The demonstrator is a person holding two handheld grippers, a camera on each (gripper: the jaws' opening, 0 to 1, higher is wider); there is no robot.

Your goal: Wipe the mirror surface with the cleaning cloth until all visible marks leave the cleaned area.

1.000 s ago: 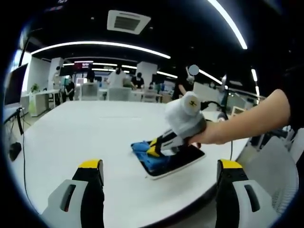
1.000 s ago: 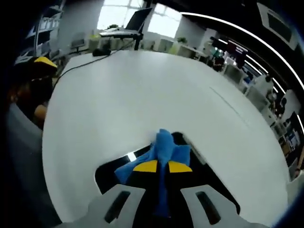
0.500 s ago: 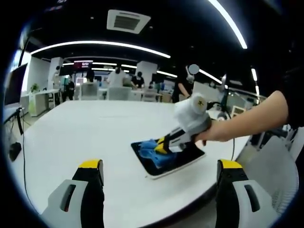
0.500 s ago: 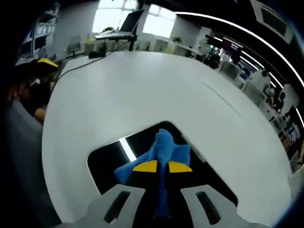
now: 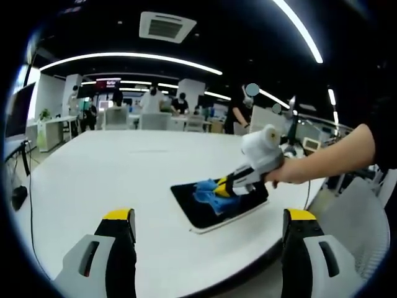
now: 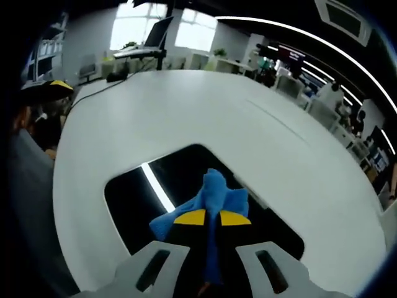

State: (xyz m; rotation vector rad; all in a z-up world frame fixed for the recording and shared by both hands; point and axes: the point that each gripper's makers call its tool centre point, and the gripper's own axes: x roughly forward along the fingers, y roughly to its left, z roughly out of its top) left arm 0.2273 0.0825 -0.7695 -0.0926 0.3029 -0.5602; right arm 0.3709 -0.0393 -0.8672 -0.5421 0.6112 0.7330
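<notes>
A dark rectangular mirror (image 5: 211,204) (image 6: 161,186) with a white rim lies flat on the white table (image 5: 124,167). A blue cleaning cloth (image 5: 211,189) (image 6: 214,192) rests on its glass, pinched in my right gripper (image 5: 226,184) (image 6: 206,217), which is shut on it and held by a person's hand. My left gripper (image 5: 208,217) hangs open over the table's near edge, well short of the mirror, with nothing between its yellow-tipped fingers (image 5: 118,217). The mirror reflects a ceiling light strip (image 6: 158,195).
The round white table reaches far back. A cable (image 5: 28,186) and a dark object (image 5: 18,197) lie at its left edge. Desks, chairs and people stand in the office behind. A grey chair back (image 5: 356,230) sits at the right, near the table's edge.
The right gripper has dragged the blue cloth across the mirror toward its right side, uncovering more dark glass on the left. The left gripper has stayed put.
</notes>
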